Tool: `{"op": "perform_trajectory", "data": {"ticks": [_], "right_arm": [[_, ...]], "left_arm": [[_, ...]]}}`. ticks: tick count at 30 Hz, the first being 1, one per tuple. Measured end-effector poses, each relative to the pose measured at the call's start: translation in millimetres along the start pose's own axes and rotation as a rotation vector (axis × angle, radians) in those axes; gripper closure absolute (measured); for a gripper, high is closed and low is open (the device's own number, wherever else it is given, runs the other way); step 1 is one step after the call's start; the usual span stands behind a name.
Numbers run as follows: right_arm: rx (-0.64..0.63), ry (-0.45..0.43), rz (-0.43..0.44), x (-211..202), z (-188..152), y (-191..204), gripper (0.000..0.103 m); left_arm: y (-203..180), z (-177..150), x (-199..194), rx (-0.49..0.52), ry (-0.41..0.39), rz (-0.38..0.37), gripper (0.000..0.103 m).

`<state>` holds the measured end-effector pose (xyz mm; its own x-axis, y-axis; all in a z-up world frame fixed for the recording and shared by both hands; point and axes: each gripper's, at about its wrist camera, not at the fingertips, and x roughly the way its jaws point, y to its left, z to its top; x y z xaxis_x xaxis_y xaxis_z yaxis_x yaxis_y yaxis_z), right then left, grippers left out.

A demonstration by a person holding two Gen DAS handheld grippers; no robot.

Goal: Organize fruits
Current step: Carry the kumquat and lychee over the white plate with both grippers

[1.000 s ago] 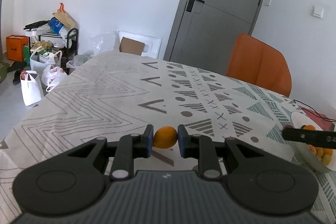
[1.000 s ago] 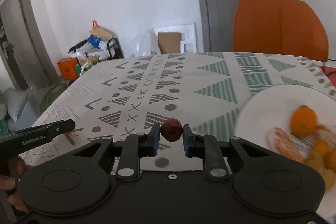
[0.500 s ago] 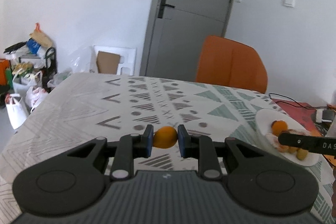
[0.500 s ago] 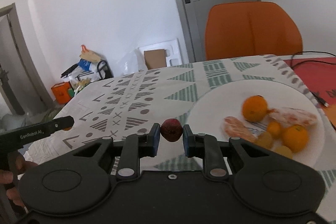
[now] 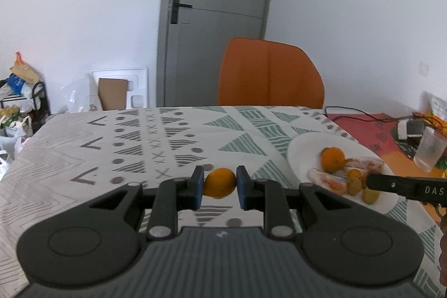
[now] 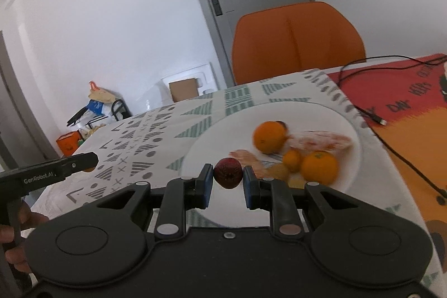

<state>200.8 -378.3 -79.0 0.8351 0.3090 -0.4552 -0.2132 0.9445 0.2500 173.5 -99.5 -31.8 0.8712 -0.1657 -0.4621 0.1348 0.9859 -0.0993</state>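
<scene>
The white plate already carries several oranges and smaller fruits, so the sorting looks well along; two pieces remain off it; the left gripper has its fingers clamped on a small orange fruit, the right gripper on a dark red fruit at the plate's near rim; the bench wears a patterned cloth; beyond it stand an orange chair and a grey door.

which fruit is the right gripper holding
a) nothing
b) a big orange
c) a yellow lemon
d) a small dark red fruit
d: in the right wrist view the right gripper has its blue pads closed on a small dark red fruit, while the oranges lie behind it on the white plate.
</scene>
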Motion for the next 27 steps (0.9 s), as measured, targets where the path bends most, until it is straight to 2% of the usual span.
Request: {"op": "perform_trajectory", "data": {"ticks": [15,19,23,27], "right_arm": [[0.090,-0.022,0.004,0,-12,-43,0.080],[0.116,-0.076,0.022,-2,-16,-52,0.067],[0.102,-0.107,-0.013,-9,-16,-56,0.063],[0.123,-0.098,-0.004,-9,-17,-59,0.061]], "left_arm": [[-57,5,28,0.118,0.040,-0.046,0.080],[-70,4,37,0.149,0.054,-0.054,0.080],[-81,3,44,0.171,0.067,-0.062,0.080],[-92,4,51,0.184,0.068,-0.073,0.080]]}}
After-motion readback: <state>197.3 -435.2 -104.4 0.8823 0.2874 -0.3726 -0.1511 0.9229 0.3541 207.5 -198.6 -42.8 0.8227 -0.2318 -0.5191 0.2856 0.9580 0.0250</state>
